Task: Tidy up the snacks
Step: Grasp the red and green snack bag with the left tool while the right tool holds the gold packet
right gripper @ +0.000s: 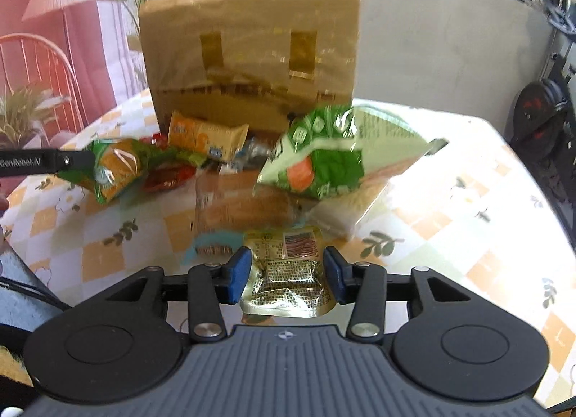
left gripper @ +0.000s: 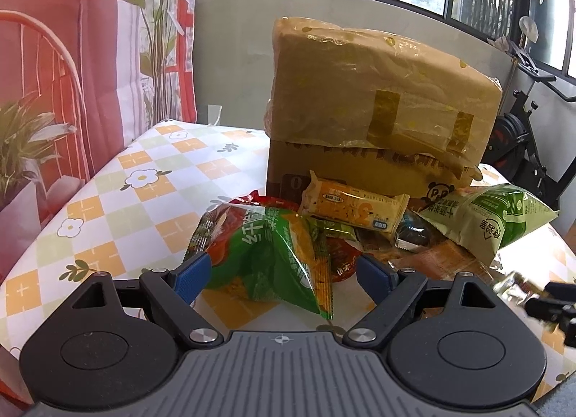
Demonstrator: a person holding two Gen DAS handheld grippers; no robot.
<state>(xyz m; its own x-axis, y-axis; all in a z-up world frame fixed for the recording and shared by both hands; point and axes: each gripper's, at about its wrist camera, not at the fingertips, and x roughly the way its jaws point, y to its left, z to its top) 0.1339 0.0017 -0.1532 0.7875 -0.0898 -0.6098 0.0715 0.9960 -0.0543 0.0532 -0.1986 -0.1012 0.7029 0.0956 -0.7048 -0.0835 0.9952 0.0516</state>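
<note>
A pile of snack packs lies on the checked tablecloth (left gripper: 118,201) in front of a cardboard box (left gripper: 378,103). My left gripper (left gripper: 282,273) stands wide around a green and orange snack bag (left gripper: 266,255). Its left pad touches the bag, while the right pad stands apart from it. In the right wrist view, my right gripper (right gripper: 288,274) is shut on a crumpled gold foil packet (right gripper: 288,280), held just above the cloth. Behind lie an orange biscuit pack (left gripper: 354,206), a pale green bag (right gripper: 324,161) and a red packet (right gripper: 165,179).
The plastic-wrapped box (right gripper: 252,57) blocks the table's far side. A flat tan pack (right gripper: 234,201) lies under the pile. An exercise bike (left gripper: 522,143) stands beyond the right table edge, and a printed curtain (left gripper: 90,57) hangs on the left. Bare cloth (right gripper: 468,219) spreads right of the pile.
</note>
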